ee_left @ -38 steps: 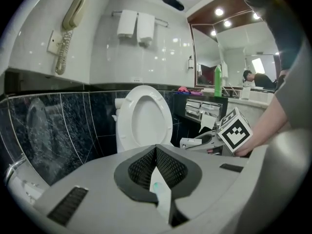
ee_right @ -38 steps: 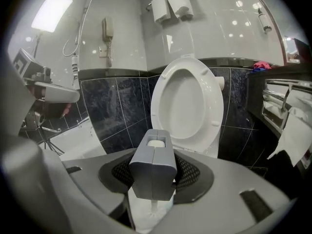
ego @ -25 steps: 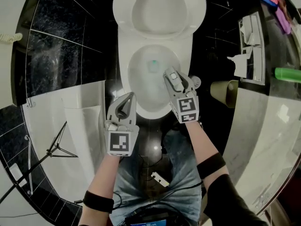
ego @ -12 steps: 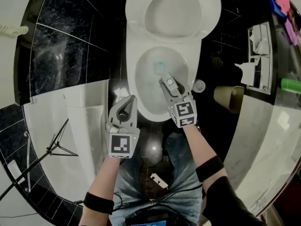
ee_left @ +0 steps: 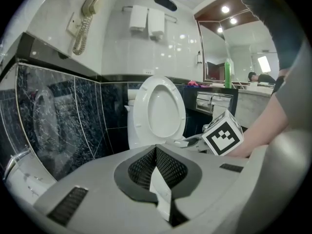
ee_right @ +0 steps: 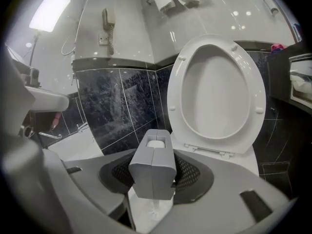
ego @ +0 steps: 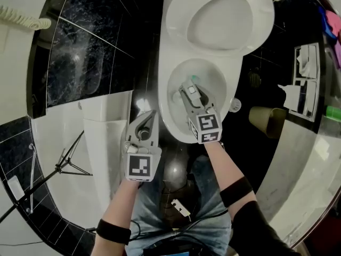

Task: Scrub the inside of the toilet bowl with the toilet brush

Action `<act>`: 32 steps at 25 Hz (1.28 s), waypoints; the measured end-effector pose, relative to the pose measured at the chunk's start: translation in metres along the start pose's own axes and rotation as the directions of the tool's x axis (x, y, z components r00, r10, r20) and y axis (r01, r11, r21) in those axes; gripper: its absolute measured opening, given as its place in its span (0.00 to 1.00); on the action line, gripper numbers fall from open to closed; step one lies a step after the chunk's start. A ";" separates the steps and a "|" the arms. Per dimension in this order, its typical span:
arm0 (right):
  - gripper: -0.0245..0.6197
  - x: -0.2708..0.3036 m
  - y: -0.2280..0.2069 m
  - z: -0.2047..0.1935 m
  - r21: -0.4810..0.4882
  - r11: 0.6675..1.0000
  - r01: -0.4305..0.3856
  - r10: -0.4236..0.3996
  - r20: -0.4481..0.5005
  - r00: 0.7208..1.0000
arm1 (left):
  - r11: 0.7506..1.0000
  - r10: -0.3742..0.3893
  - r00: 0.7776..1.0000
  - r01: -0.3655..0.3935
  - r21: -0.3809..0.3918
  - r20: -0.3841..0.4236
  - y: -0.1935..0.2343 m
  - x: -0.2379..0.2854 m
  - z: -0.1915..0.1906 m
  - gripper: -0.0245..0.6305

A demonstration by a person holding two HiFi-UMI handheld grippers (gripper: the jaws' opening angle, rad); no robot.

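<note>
The white toilet bowl (ego: 169,108) lies open at top centre of the head view, its seat and lid (ego: 221,20) raised. My right gripper (ego: 189,89) reaches over the bowl and is shut on the grey handle of the toilet brush (ee_right: 152,172). The brush's white shaft runs down below the jaws, and a teal brush head (ego: 193,78) shows in the bowl just past the tips. My left gripper (ego: 151,115) hangs outside the bowl's left front rim, shut with nothing in it. The left gripper view shows its jaws (ee_left: 156,152) meeting, with the right gripper's marker cube (ee_left: 223,133) beyond.
A small round white holder (ego: 233,105) and a tan bin (ego: 264,119) stand on the dark floor right of the bowl. A white fixture (ego: 101,137) and a tripod (ego: 64,167) are at left, a pale counter (ego: 314,159) at right. Dark tiled wall flanks the toilet.
The right gripper has moved with the brush from the bowl's front right rim to over the middle of the bowl. The left gripper has come closer to the bowl's left front rim.
</note>
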State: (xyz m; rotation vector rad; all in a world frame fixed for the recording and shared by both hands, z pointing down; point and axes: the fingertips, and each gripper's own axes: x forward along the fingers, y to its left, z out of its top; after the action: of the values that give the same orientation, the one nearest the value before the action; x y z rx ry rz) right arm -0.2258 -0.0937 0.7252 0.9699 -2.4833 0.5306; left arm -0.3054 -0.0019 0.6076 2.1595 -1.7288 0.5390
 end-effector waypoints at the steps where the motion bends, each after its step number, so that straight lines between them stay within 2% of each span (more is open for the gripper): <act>1: 0.35 0.005 -0.002 0.004 0.010 1.000 0.009 -0.009 0.006 1.000 | 1.000 0.003 1.000 -0.003 -0.002 0.004 0.004 0.000 0.000 0.04; 10: 0.35 0.039 -0.046 0.043 0.076 0.990 0.119 -0.126 0.102 0.987 | 1.000 0.000 1.000 0.000 0.004 -0.013 0.012 0.007 -0.006 0.04; 15: 0.35 0.043 -0.067 0.060 0.108 0.982 0.154 -0.168 0.138 0.976 | 1.000 -0.013 0.999 0.013 0.010 -0.033 0.008 0.015 -0.007 0.04; 22: 0.35 0.029 -0.108 0.072 0.149 0.959 0.240 -0.267 0.203 0.942 | 0.999 -0.040 0.999 0.040 0.019 -0.011 -0.007 0.030 -0.001 0.04; 27: 0.35 0.010 -0.145 0.075 0.155 0.939 0.306 -0.334 0.217 0.917 | 0.998 -0.056 0.998 0.056 0.024 -0.015 -0.020 0.035 0.001 0.04; 32: 0.35 -0.012 -0.176 0.060 0.100 0.922 0.373 -0.385 0.171 0.907 | 0.997 -0.072 0.997 0.072 0.036 -0.020 -0.033 0.038 0.002 0.04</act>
State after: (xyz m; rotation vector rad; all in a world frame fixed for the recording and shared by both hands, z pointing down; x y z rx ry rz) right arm -0.1086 -0.2365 0.7029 1.5511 -2.3527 0.4080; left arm -0.2655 -0.0281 0.6237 2.2245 -1.6365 0.5745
